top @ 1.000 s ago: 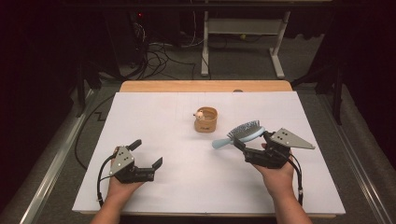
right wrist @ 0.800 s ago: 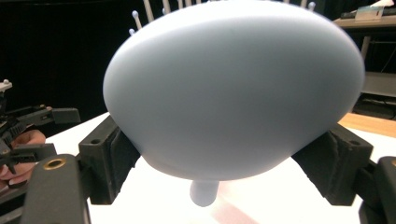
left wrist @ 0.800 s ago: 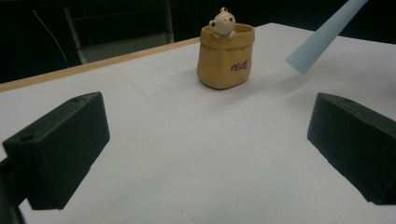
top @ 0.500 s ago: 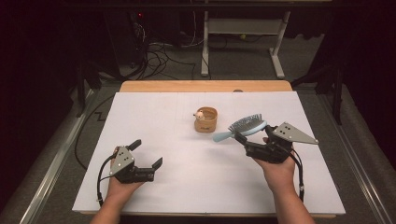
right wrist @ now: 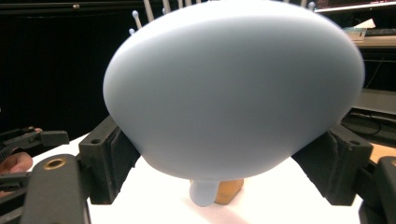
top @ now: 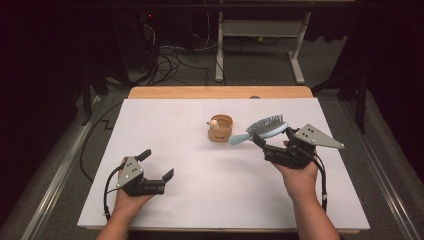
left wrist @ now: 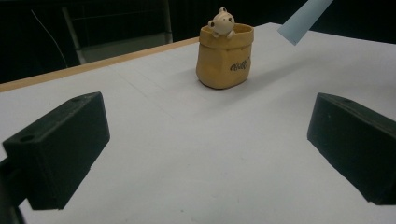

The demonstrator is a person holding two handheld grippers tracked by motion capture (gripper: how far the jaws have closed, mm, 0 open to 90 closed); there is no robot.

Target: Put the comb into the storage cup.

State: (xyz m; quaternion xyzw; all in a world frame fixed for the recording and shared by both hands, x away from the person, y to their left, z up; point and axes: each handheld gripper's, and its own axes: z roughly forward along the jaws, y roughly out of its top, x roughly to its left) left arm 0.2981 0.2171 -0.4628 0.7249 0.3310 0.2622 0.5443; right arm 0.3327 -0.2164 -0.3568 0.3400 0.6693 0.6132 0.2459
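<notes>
Hairbrush held aloft beside the pot, handle toward it

Hairbrush (top: 264,128), pale blue, is clamped in the right gripper (top: 261,142) and hangs clear of the white table sheet (top: 200,200). Landmark for this report: the small tan pot (top: 220,128) with a little figure at its rim, standing upright on the sheet.

Orientation: in the high view the brush's long axis runs close to level, slightly tilted. The handle end points at the pot and stops just beside it, lower than the head; whether it touches the pot cannot be told. The head lies on the far side from the pot, bristles facing up and away from the person. In the right gripper view the smooth rounded back of the brush (right wrist: 233,88) faces the camera, pin tips show above its top edge, and the handle runs away and downward over the pot (right wrist: 229,186).

Right gripper: jaws closed on either side of the brush head, pads (right wrist: 105,158) pressing its flanks.

Left gripper (top: 160,167): well apart from the pot, on the person's near side, resting low over the sheet. Jaws spread wide, nothing between them. In the left gripper view the pot (left wrist: 225,56) stands ahead between the jaws, and the handle tip (left wrist: 303,21) hangs above and beside it.
</notes>
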